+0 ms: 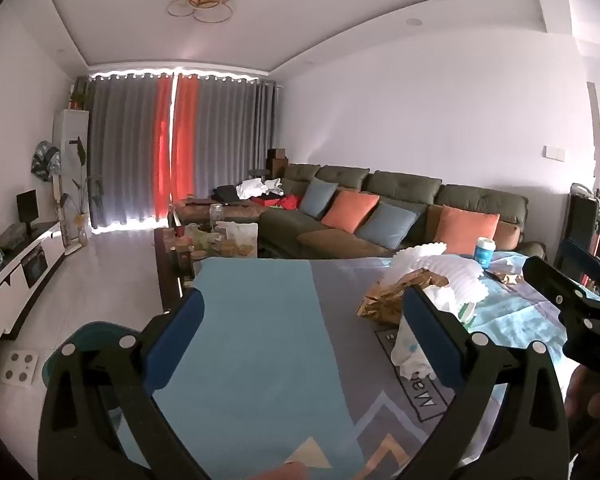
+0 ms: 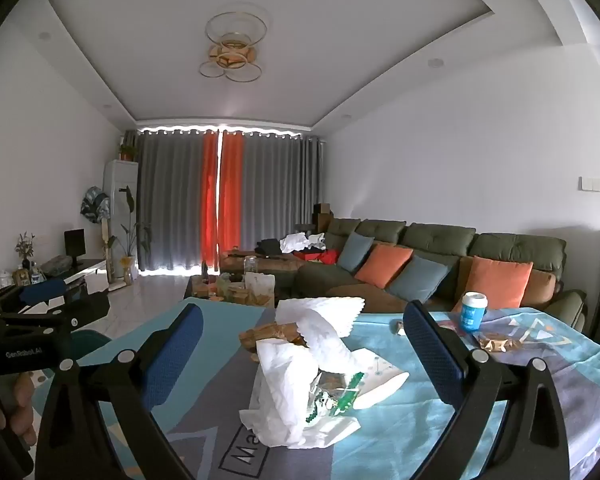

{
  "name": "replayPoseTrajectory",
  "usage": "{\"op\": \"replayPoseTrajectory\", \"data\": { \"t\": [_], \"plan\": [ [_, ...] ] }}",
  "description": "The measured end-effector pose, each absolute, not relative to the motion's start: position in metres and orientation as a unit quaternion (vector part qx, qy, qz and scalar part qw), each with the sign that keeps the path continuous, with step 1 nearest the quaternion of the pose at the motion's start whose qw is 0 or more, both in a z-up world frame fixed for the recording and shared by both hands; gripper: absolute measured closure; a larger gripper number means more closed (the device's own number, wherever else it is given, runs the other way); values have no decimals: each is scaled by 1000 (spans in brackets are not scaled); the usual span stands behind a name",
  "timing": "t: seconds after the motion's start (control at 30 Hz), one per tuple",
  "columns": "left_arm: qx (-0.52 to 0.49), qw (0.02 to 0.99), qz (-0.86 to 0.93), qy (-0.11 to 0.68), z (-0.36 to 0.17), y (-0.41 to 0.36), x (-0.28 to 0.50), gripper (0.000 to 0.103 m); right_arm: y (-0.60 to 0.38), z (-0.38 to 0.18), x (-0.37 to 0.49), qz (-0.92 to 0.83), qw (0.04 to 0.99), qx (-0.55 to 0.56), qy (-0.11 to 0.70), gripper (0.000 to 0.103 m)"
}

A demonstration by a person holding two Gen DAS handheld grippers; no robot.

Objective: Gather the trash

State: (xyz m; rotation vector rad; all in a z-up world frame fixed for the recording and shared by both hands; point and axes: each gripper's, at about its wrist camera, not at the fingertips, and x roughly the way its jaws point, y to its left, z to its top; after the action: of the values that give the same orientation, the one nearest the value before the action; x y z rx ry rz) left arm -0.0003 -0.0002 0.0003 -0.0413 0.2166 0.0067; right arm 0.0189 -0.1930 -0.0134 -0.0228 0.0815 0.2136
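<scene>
Trash heap [image 2: 312, 376] blocks mid-table; tablecloth [image 1: 252, 320] leftward lies open.

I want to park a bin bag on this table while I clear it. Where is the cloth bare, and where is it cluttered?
Bare: the plain blue stretch of the tablecloth ahead of the left gripper, left of the gold wrapper. Crowded: the middle, where crumpled tissue and white pleated paper pile up, and the sofa side, with the blue cup and wrappers.

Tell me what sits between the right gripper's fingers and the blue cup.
In the right wrist view, the right gripper frames a trash pile. Between its right finger and the blue cup is bare tablecloth.
</scene>
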Motion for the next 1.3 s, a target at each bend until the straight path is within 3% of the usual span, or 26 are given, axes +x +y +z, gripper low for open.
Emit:
{"op": "replayPoseTrajectory", "data": {
  "t": [1.3],
  "plan": [
    [-8, 993, 0, 118, 2, 0, 4, 5, -195, -13, 20, 105, 993, -4, 48, 6]
  ]
}}
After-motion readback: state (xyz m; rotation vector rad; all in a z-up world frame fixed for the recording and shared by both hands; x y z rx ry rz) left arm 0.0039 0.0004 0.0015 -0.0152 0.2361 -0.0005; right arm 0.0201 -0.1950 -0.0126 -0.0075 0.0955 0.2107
